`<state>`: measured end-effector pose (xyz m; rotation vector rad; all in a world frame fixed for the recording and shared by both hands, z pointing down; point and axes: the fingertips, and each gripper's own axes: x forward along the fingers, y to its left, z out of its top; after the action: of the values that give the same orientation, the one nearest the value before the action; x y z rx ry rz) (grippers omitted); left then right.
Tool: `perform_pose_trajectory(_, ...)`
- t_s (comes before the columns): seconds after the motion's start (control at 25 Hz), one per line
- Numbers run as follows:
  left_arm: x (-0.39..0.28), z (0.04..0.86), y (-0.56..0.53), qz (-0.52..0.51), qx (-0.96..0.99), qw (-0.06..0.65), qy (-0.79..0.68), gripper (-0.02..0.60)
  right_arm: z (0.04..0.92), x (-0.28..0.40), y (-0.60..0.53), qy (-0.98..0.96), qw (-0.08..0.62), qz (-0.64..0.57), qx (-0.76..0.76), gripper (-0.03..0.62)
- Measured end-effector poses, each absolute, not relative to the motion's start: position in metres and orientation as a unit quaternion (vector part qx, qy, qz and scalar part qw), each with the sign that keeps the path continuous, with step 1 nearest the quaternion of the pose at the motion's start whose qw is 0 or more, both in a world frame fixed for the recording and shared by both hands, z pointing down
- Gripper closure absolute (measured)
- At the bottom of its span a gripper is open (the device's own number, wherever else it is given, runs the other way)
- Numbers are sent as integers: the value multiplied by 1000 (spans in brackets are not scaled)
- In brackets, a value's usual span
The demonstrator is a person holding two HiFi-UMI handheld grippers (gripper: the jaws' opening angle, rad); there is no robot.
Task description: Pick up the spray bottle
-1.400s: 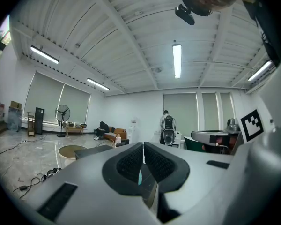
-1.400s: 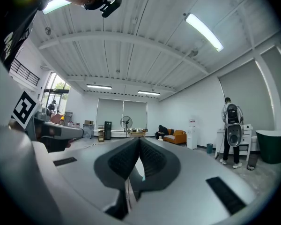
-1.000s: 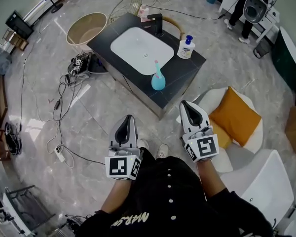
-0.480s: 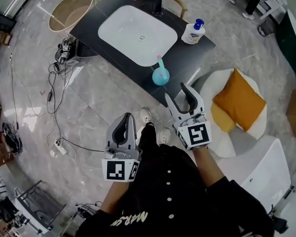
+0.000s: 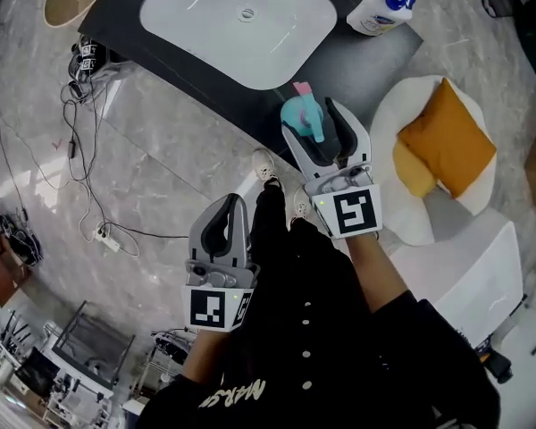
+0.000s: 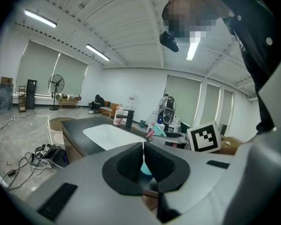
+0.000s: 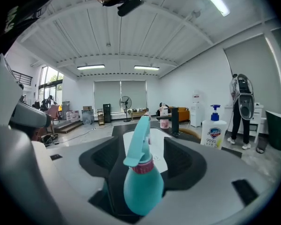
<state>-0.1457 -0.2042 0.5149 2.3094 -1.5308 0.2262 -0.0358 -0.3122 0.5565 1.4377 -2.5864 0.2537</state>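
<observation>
One bulbous teal spray bottle between opening right tool jaws.

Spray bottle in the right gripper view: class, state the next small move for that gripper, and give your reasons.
Probably close the right gripper on the spray bottle. Its jaws are opening, and the teal bottle stands upright between them on the dark countertop, with a gap on each side, so it is not yet gripped.

The spray bottle was teal with a pink collar. The sink basin was white and the counter black, and the soap bottle was white with a blue pump. The cushion was orange, the chair white.
</observation>
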Motion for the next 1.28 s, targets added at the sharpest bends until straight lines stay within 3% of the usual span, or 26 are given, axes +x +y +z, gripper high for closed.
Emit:
perform_pose_trajectory(0.2, -151, 541, -215, 99, 816, 195, -535, 565, 570, -39, -326, -862, 76, 84, 494, 357)
perform_pose_trajectory(0.32, -153, 547, -220, 104, 814, 200, -536, 565, 573, -39, -328, -861, 83, 75, 496, 459)
perform_pose_trajectory(0.36, -153, 548, -222, 105, 813, 200, -536, 565, 574, -39, -328, -862, 86, 70, 495, 467)
perform_pose_trajectory(0.64, -151, 522, -237, 90, 812, 190, -545, 565, 541, -31, -332, -866, 81, 66, 490, 468)
perform_pose_trajectory(1.28, -122, 392, -275, 18, 829, 105, -548, 565, 371, 23, -308, -864, 39, -10, 501, 468)
